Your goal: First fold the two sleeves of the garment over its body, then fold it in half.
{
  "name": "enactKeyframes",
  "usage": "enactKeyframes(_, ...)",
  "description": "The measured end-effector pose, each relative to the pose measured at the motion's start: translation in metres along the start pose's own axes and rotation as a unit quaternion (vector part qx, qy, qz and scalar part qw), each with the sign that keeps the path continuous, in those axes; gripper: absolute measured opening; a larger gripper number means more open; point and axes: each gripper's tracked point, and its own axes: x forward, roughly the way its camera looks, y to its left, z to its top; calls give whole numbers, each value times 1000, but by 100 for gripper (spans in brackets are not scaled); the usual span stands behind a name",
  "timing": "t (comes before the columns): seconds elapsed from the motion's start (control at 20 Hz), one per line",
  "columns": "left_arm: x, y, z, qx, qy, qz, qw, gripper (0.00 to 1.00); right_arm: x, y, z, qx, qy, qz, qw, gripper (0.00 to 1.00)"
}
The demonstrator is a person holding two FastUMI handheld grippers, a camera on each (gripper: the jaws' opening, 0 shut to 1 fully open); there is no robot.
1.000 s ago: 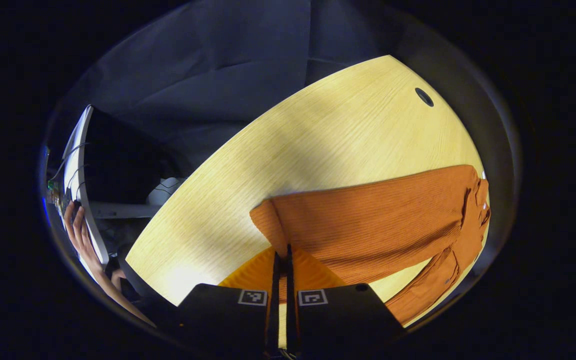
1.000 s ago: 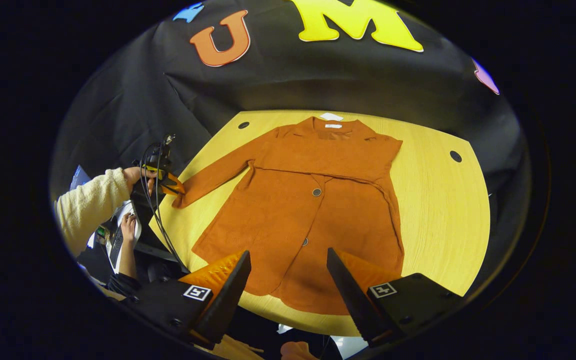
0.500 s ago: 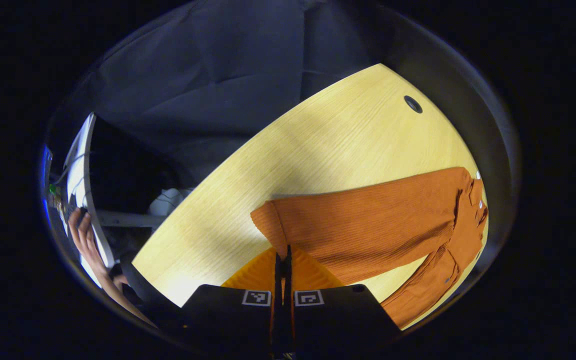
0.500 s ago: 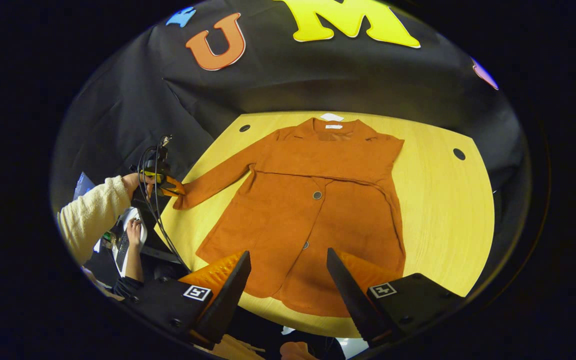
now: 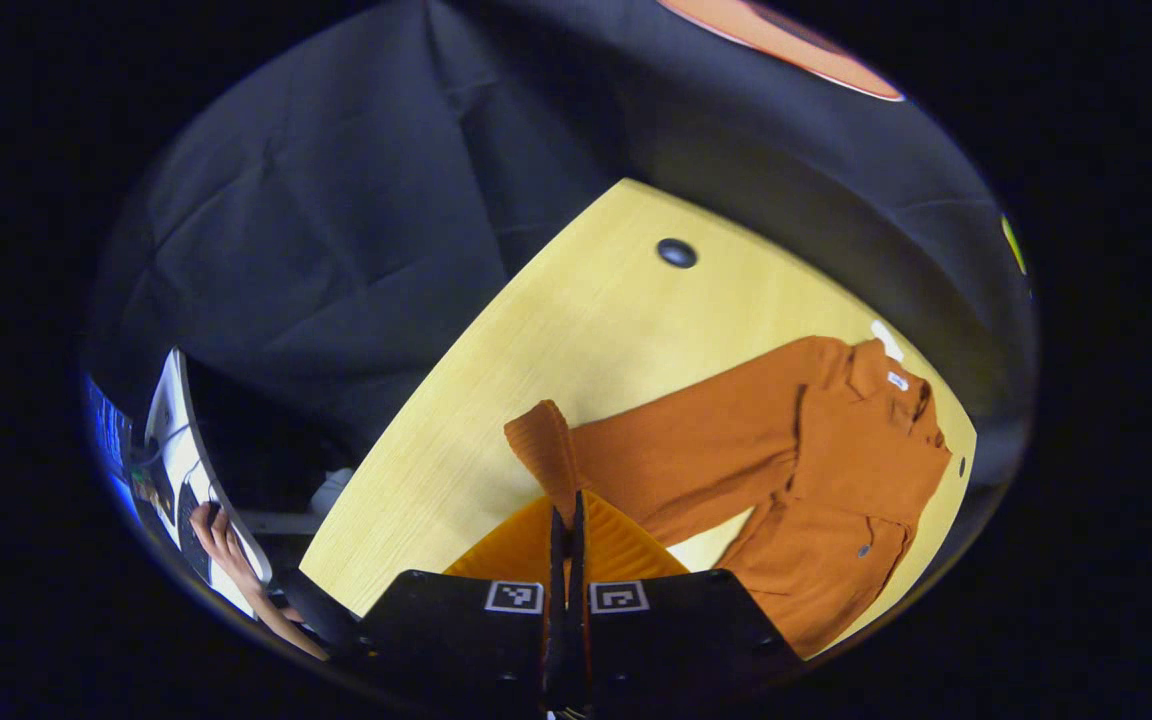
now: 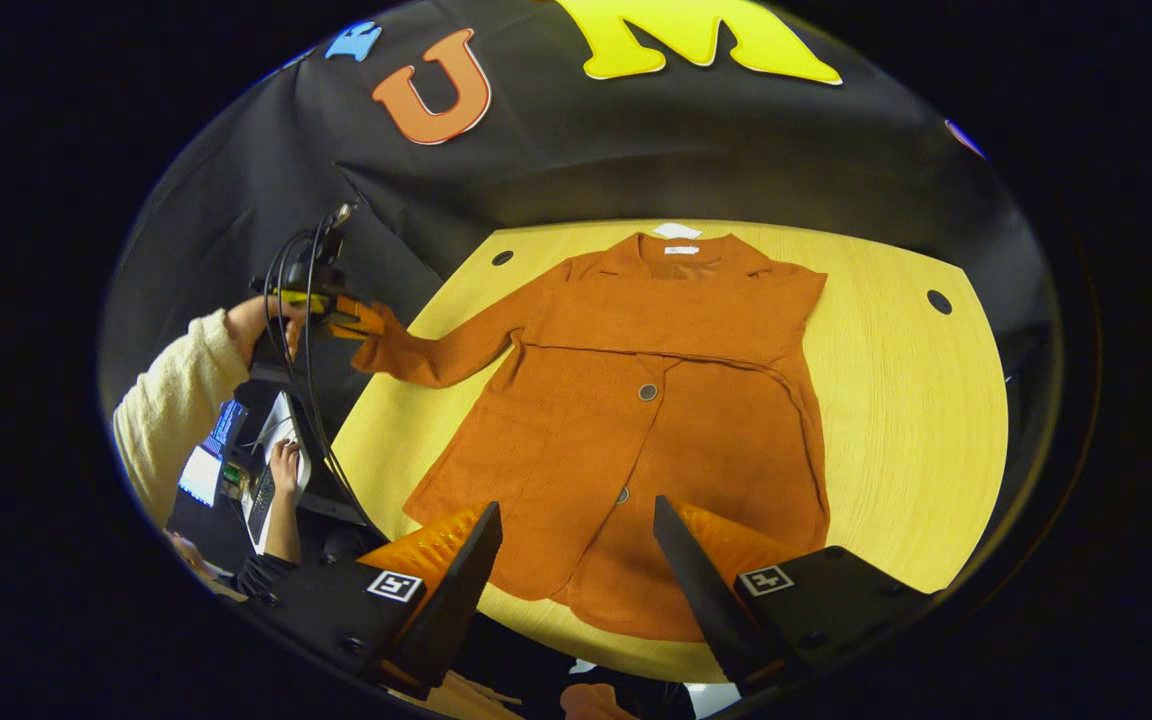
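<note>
- My left claw (image 5: 566, 520) is clenched on the cuff (image 5: 541, 450) of the orange garment (image 6: 636, 420), which lies face up on the yellow worktop (image 6: 916, 400), collar at the far edge.
- In the right gripper view that cuff hangs raised at the worktop's left edge, and the sleeve (image 6: 446, 350) slopes down to the shoulder.
- My right claw (image 6: 576, 540) is released, jaws wide, hovering near the hem and holding nothing.
- The right sleeve appears already laid over the body.
- Risk, as I judge it: only a small pinch of cuff is held, so it could slip mid-swing.
- Pulling too hard could drag the whole body leftward and rumple the folded side.
</note>
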Motion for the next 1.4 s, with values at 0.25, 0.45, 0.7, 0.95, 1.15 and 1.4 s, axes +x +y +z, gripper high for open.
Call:
enactKeyframes(0.25, -24, -91, 36, 51, -29, -47, 997, 3, 2, -16, 3, 9, -7, 5, 1000, 98)
enactKeyframes(0.45, -34, -151, 53, 103, -39, -53, 993, 3, 2, -38, 3, 36, -12, 4, 999, 99)
enactKeyframes(0.7, -24, -240, 43, 143, -34, -82, 986, 3, 0, -75, 6, 63, -25, -11, 998, 98)
enactKeyframes(0.95, -12, -344, 2, 183, -17, -145, 972, 3, -5, -111, -6, 91, -33, -23, 995, 94)
enactKeyframes(1.15, -1, -418, -30, 210, 6, -176, 962, 3, -9, -143, -26, 115, -30, -42, 992, 98)
enactKeyframes(1.4, 14, -485, -44, 247, 13, -176, 953, 3, -22, -169, -42, 148, -30, -57, 987, 98)
